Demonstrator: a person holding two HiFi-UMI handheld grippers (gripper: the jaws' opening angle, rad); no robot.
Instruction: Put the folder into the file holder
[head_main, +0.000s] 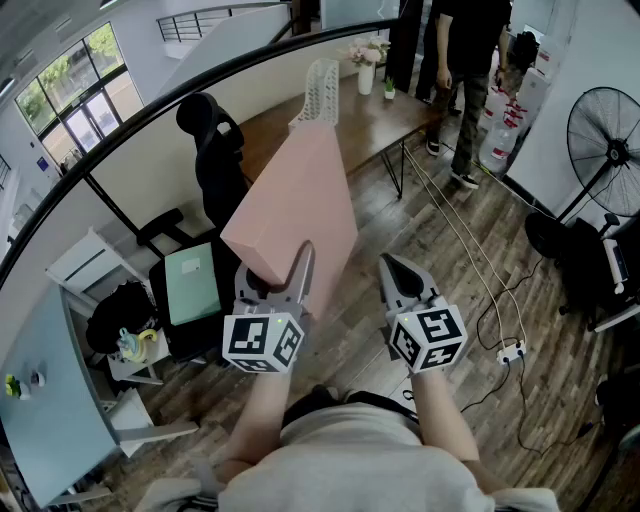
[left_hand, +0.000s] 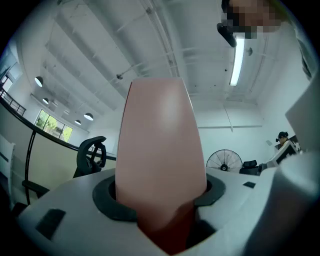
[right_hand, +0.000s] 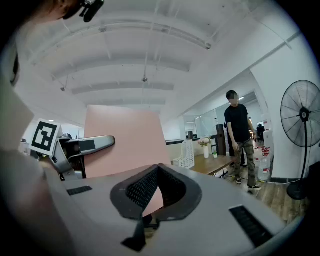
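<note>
Room's pretty busy around this one. A black office chair (head_main: 213, 150) sits just left of the pink flat folder (head_main: 300, 200) at middle left of the head view. A person in dark clothes (head_main: 465, 70) stands at the top right by the far end of the brown wooden worktop (head_main: 390, 125). There's a black standing fan (head_main: 610, 140) at the right edge and a white power strip (head_main: 512, 352) with its cable down on the wooden plank floor (head_main: 440, 230). A white vase of flowers (head_main: 367, 72) is on the worktop too.

Fingers next. The left gripper (head_main: 275, 285) is clamped on the near end of the folder. In the left gripper view the dark pads (left_hand: 107, 202) press on both sides of it and the pink sheet (left_hand: 160, 140) fills the middle of the frame. The folder is up in the air, and in the head view it runs from lower centre up to the top centre. The right gripper (head_main: 392, 275) has its fingers (right_hand: 172, 182) closed tip to tip with nothing between them (the pink behind them is just the folder (right_hand: 122, 140) further off). It's near the left one, apart from the folder.

The white mesh file holder (head_main: 320, 88) stands upright on the worktop's near end, right above the folder's far edge in the head view. I can't make out what's inside it.
</note>
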